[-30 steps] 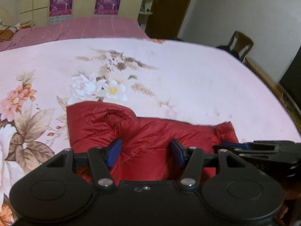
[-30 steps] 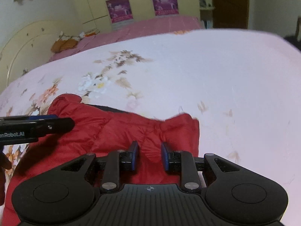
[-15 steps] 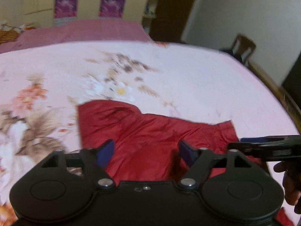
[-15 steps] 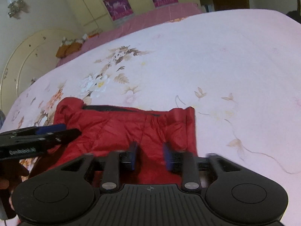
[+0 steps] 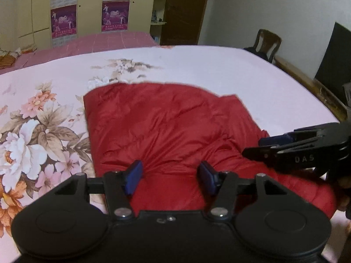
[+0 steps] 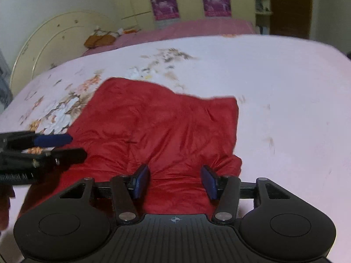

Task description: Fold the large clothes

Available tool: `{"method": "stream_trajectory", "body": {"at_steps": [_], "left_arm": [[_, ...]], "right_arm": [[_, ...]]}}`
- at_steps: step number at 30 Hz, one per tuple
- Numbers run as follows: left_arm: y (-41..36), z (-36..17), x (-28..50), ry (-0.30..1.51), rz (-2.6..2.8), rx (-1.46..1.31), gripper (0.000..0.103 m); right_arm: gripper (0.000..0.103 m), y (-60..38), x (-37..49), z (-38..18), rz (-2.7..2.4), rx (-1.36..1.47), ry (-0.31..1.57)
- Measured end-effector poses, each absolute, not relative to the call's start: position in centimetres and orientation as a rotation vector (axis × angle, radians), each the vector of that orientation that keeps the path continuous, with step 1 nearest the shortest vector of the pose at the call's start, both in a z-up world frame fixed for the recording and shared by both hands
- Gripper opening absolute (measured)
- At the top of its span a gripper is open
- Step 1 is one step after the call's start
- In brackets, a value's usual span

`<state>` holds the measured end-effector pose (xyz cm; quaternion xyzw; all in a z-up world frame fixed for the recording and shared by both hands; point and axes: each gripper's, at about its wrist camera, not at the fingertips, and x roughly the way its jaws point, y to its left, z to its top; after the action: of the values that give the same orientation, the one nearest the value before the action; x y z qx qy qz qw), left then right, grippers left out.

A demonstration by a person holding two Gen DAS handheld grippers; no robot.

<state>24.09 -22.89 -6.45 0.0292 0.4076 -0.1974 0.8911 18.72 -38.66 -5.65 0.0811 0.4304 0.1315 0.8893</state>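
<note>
From the left wrist camera, a red padded jacket (image 5: 171,131) lies spread on a bed covered by a pink floral bedspread (image 5: 241,74), its bulk toward the near edge. The left tool (image 5: 171,180) hovers over the jacket's near part, blue pads (image 5: 133,176) apart with nothing pinched between them, the jaws having just been closing. The right tool (image 5: 272,141) reaches in from the right above the jacket's right side. A wooden chair (image 5: 266,43) stands beyond the bed's far right corner, and posters (image 5: 114,15) hang on yellow cabinet doors behind.

From the right wrist camera, the same jacket (image 6: 166,131) lies flat near the bed's near edge, its far right corner squared off against the bedspread (image 6: 285,87). The right tool (image 6: 175,183) stands open above the red fabric, gripping nothing, its jaws likewise having just been closing. The left tool (image 6: 63,146) enters from the left edge over the jacket's left side. A rounded cream headboard (image 6: 50,41) rises at far left.
</note>
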Motion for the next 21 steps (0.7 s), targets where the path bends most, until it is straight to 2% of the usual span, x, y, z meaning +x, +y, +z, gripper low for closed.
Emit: {"method": "stream_trajectory", "body": {"at_steps": [5, 6, 11, 12, 13, 14, 21], "left_arm": [[-22.5, -6.7, 24.2, 0.874, -0.399, 0.048, 0.057], [-22.5, -6.1, 23.9, 0.879, -0.395, 0.046, 0.054], [-21.8, -2.2, 19.4, 0.820, -0.457, 0.010, 0.055], [-21.8, -1.8, 18.5, 0.821, -0.468, 0.005, 0.055], [-21.8, -1.6, 17.4, 0.822, -0.481, 0.002, 0.055], [-21.9, -1.6, 16.5, 0.831, -0.492, -0.002, 0.055], [-22.3, -3.5, 13.7, 0.859, -0.425, 0.010, 0.055]], "right_arm": [[0.053, -38.7, 19.3, -6.1, 0.270, 0.171, 0.919], [0.053, -38.5, 19.2, -5.6, 0.268, 0.158, 0.925], [0.053, -38.7, 15.4, -0.6, 0.355, 0.151, 0.823], [0.050, -38.6, 14.4, 0.1, 0.379, 0.142, 0.818], [0.041, -38.5, 13.4, 0.5, 0.410, 0.140, 0.824], [0.037, -38.3, 12.4, 0.7, 0.433, 0.136, 0.834], [0.037, -37.6, 8.8, -2.0, 0.454, 0.127, 0.915]]}}
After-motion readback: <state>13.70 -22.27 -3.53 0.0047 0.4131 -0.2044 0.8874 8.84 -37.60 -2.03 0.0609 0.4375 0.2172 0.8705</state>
